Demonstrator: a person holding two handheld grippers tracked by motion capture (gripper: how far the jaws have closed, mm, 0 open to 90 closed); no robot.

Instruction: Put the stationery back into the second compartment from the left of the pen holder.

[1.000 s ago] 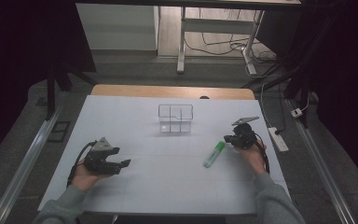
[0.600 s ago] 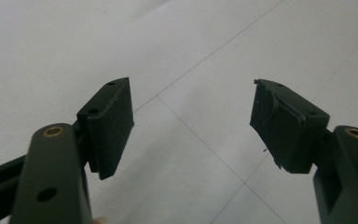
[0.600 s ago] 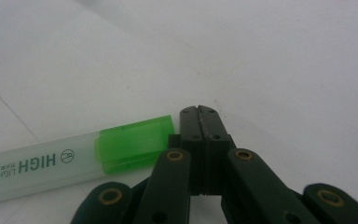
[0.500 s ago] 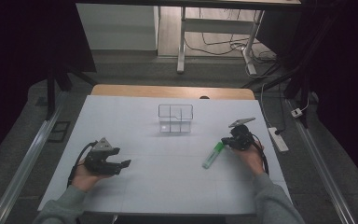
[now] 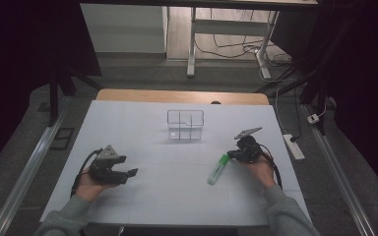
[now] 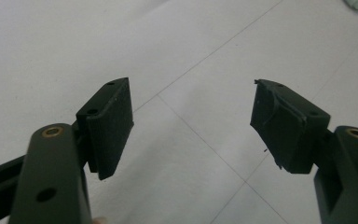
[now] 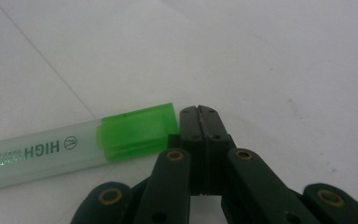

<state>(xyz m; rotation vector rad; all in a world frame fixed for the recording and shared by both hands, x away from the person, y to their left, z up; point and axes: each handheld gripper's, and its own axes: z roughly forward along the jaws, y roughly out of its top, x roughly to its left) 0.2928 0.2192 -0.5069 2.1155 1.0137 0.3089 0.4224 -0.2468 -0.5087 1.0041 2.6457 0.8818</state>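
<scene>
**Station state: left jaws apart, right jaws together beside highlighter**

1. Table. The white table (image 5: 142,129) carries a clear box (image 5: 185,125) near its far middle. The box is divided into compartments.

2. Highlighter. A green highlighter (image 5: 218,169) lies flat on the table, right of centre and nearer the person than the box. In the right gripper view the highlighter (image 7: 74,147) shows a bright green cap at one end and a pale translucent barrel printed "HIGH".

3. Right gripper. The right gripper (image 5: 246,150) sits at the highlighter's far end, held in the person's right hand (image 5: 260,169). In the right gripper view the right gripper (image 7: 200,119) has its jaws pressed together with nothing between them. The tips lie just beside the cap end; whether they touch it cannot be determined.

4. Left gripper. The left gripper (image 5: 112,169) rests low over the table's left side, well apart from the highlighter and box. In the left gripper view the left gripper (image 6: 191,112) has its jaws spread wide, with bare table between them.
</scene>
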